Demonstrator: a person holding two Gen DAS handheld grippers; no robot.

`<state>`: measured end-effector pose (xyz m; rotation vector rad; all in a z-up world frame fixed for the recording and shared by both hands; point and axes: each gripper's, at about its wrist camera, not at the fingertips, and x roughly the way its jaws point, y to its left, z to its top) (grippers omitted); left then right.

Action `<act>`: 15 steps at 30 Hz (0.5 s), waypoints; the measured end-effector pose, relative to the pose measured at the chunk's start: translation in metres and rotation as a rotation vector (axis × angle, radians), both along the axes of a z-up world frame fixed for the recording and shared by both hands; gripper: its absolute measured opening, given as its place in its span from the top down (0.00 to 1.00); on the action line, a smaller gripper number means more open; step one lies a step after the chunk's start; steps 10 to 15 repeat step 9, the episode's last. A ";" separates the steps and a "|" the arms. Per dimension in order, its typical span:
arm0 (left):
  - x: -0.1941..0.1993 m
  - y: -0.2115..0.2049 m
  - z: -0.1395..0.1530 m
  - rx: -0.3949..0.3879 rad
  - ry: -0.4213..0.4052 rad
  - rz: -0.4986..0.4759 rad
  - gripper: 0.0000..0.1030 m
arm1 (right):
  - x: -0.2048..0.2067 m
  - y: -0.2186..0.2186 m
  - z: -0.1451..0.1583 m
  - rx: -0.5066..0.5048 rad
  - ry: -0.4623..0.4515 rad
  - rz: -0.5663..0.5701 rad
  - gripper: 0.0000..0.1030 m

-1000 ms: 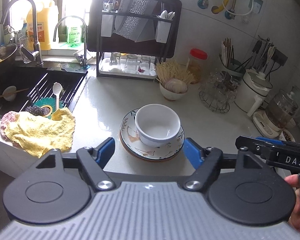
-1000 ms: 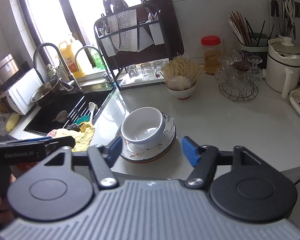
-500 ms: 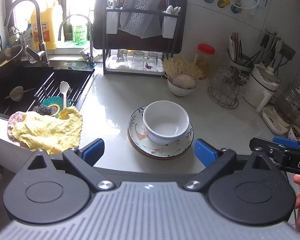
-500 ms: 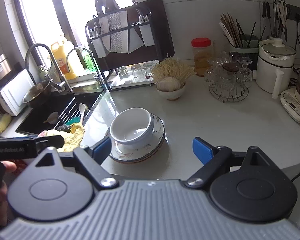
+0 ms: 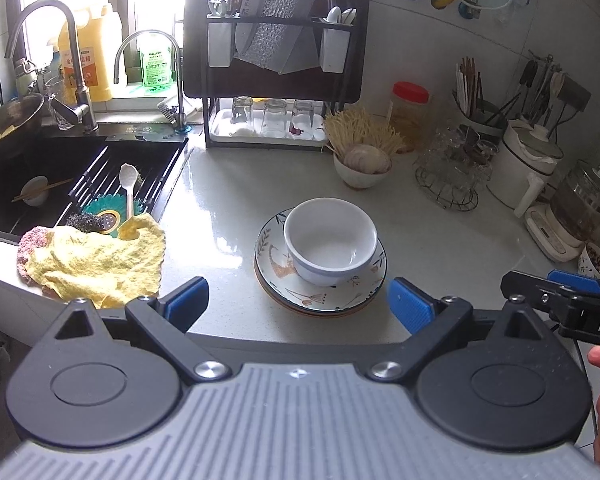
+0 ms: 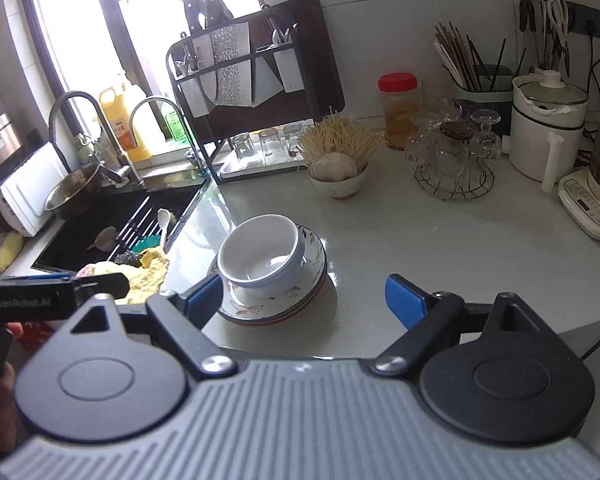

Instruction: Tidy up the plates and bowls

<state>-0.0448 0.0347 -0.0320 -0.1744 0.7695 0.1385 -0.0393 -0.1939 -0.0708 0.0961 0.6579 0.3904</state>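
In the right wrist view, the black left gripper (image 6: 100, 284), left of the camera's own fingers, reads "GenRobot.AI". In the left wrist view, the black right gripper (image 5: 556, 292) at the right edge shows "DA", cut off.

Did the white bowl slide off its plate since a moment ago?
No. The white bowl sits on the same patterned plate, in front of the garlic bowl as before. Only the camera view shifted.

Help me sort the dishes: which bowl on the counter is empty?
The white bowl sitting on the stacked plates is empty. The other bowl, farther back by the rack, holds garlic and pale strands.
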 end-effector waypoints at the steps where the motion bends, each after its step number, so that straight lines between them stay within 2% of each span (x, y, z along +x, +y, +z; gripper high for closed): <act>1: 0.000 0.000 0.000 0.002 0.001 -0.007 0.05 | 0.000 0.000 0.000 -0.001 -0.001 -0.003 0.13; 15: -0.001 -0.001 -0.002 0.003 -0.002 -0.017 0.04 | -0.006 0.000 0.000 -0.009 -0.011 -0.013 0.13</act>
